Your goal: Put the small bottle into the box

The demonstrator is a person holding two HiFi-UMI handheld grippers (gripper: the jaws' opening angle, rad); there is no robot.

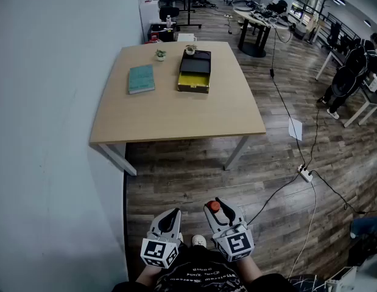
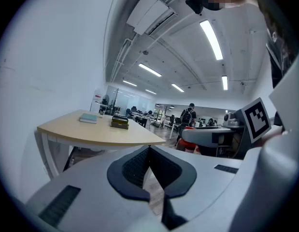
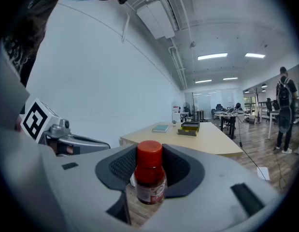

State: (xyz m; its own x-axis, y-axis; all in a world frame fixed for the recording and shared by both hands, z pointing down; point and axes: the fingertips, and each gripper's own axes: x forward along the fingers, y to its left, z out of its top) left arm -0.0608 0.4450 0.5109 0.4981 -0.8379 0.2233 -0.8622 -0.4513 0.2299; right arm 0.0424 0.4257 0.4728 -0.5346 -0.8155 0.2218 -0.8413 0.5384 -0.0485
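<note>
A small bottle (image 3: 150, 178) with a red cap and red contents stands upright between the jaws of my right gripper (image 3: 150, 170), which is shut on it. In the head view the bottle's cap (image 1: 214, 206) shows at the tip of the right gripper (image 1: 217, 210), low over the wood floor. My left gripper (image 1: 173, 215) hangs beside it, jaws closed together with nothing between them (image 2: 149, 151). The box (image 1: 194, 72), black with a yellow open drawer, rests on the far half of the wooden table (image 1: 176, 114), well ahead of both grippers. It also appears small in the right gripper view (image 3: 189, 128).
A teal book (image 1: 141, 78) lies left of the box, and two small potted plants (image 1: 160, 54) stand at the table's far edge. A white wall runs along the left. Cables and a power strip (image 1: 306, 174) lie on the floor to the right. People and desks fill the background.
</note>
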